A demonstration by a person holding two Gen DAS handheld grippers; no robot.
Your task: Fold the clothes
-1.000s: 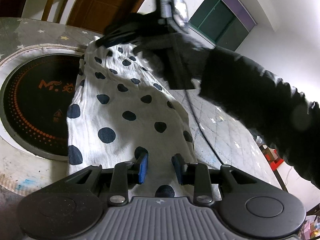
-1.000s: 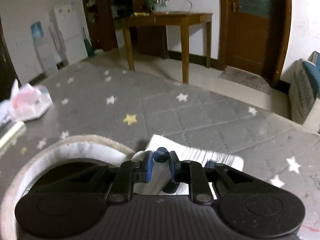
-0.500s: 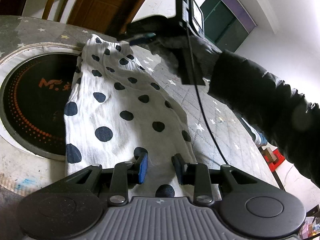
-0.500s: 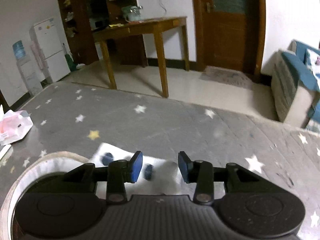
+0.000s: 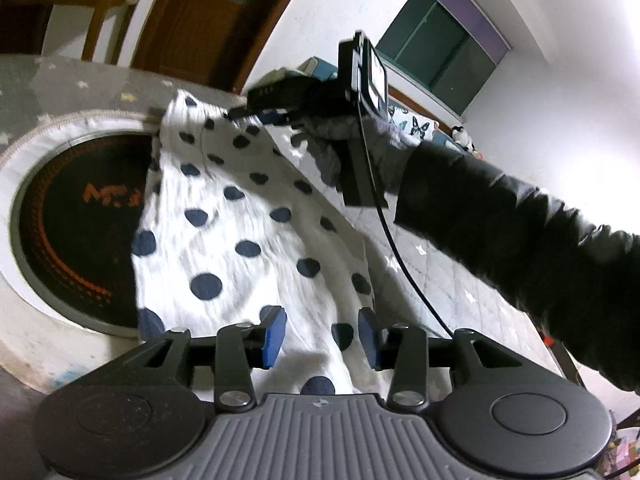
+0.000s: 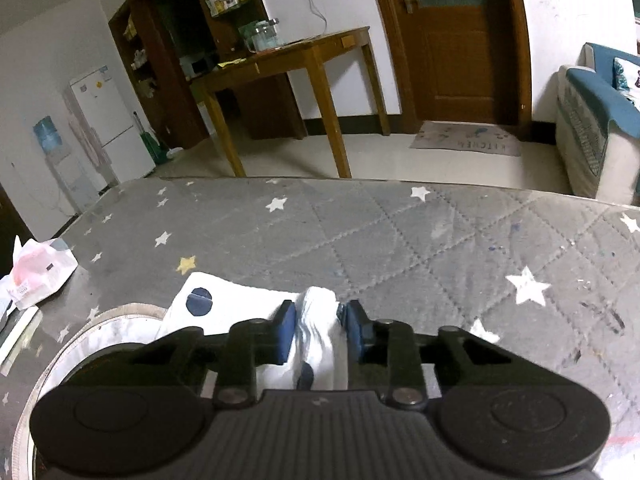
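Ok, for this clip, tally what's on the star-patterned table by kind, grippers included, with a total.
Polka-dot garment: 1
Round black cooktop: 1
Pink-and-white plastic packet: 1
Grippers: 2, the left gripper open over the near end of the garment, the right gripper shut on a bunched fold at the far end
Total: 5

Black ribbed gripper (image 5: 322, 338) w/ blue fingers (image 5: 274, 336), silver screws; black sleeve (image 5: 520, 236), prob. grey glove (image 5: 348, 140).

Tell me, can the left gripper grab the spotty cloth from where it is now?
Probably yes. The left gripper is open with the spotty cloth lying right between and under its fingers, and nothing sits in the way.
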